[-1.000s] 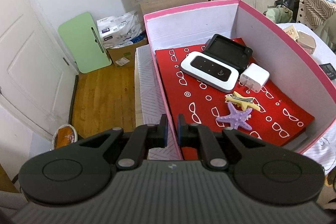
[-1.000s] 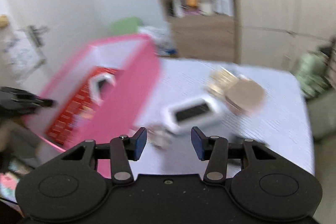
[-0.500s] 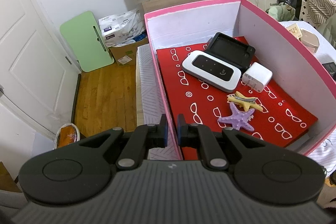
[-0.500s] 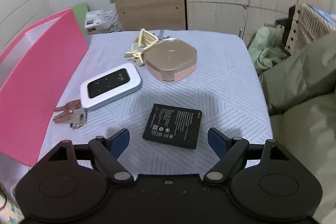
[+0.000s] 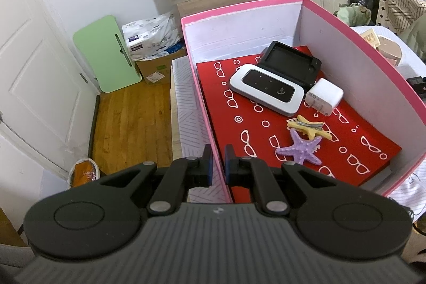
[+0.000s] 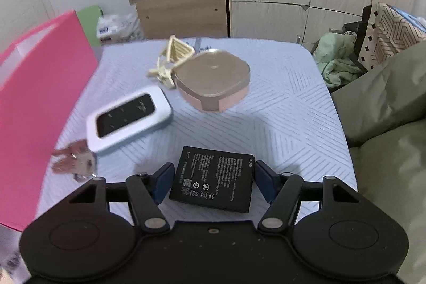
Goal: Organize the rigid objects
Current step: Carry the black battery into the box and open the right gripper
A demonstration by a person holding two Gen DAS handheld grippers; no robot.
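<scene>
The left gripper (image 5: 217,160) is clamped on the near wall of the pink cardboard box (image 5: 359,65), which holds five things: two routers, one charger, two star clips. The right gripper (image 6: 213,178) is closing around one flat black battery (image 6: 213,178) lying on the white bedcover (image 6: 279,103), the pads not yet pressing it.

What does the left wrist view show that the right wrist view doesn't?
Left wrist only: the box interior with a white router, charger, two starfish clips, and the left gripper shut on the box wall.
Right wrist only: the right gripper closing around the black battery, a second router, keys.
Both: the pink box, the beige case.
</scene>
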